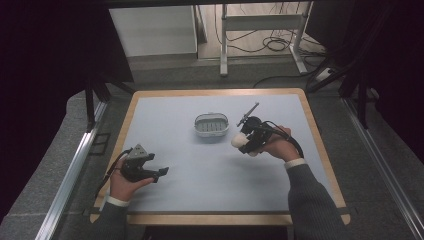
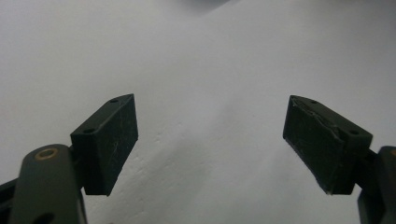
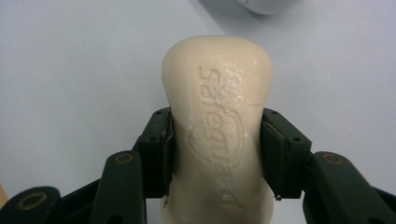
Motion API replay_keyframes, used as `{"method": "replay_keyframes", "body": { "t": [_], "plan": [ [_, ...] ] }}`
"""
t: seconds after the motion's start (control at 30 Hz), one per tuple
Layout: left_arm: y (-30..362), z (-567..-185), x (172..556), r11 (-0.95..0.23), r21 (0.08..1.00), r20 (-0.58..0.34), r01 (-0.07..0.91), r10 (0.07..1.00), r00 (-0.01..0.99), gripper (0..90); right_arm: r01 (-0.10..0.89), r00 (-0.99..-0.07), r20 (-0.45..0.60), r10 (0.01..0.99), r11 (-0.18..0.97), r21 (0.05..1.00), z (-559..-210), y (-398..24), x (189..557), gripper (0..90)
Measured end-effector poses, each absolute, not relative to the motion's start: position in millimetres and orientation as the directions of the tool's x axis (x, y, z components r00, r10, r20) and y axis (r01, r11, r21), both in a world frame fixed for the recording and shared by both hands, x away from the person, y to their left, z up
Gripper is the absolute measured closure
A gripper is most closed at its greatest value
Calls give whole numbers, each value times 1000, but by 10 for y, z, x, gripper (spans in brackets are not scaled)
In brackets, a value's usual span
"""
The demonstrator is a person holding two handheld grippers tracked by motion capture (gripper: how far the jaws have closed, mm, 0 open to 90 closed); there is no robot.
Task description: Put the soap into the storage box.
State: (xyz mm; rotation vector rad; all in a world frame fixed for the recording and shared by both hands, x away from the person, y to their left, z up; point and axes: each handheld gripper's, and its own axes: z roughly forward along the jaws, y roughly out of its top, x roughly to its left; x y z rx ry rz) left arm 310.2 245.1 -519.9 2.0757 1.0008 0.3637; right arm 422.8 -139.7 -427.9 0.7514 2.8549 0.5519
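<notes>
Soap bar (image 3: 217,135) between right hand-held gripper (image 3: 216,154) pads

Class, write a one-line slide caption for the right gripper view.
Right gripper clamps a cream soap bar by its sides above the pale table.

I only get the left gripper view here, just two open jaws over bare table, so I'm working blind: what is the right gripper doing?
Observer: The right gripper is shut on a cream bar of soap, its pads pressing the bar's two long sides.
Operator: Is there anywhere to put it?
Observer: Yes, a small white soap dish sits near the middle of the table, just left of the soap in the high view.
Operator: Is the dish free?
Observer: From the high view it looks empty; a slotted bottom shows.
Operator: And where is my left gripper?
Observer: The left gripper is at the table's near left, well apart from the dish.
</notes>
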Motion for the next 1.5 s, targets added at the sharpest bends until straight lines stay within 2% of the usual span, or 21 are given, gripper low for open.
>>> {"method": "replay_keyframes", "body": {
  "t": [0.5,1.5],
  "plan": [
    [2461,-5213,3103,-380,754,-79,537,758,647,186,463,-856,-35,516,794,393,-4190,-1282,4564,494],
    [2485,-5210,3097,-375,757,-84,535,756,649,186,386,-901,-48,431,846,367,-4218,-957,5030,493]
  ]
}}
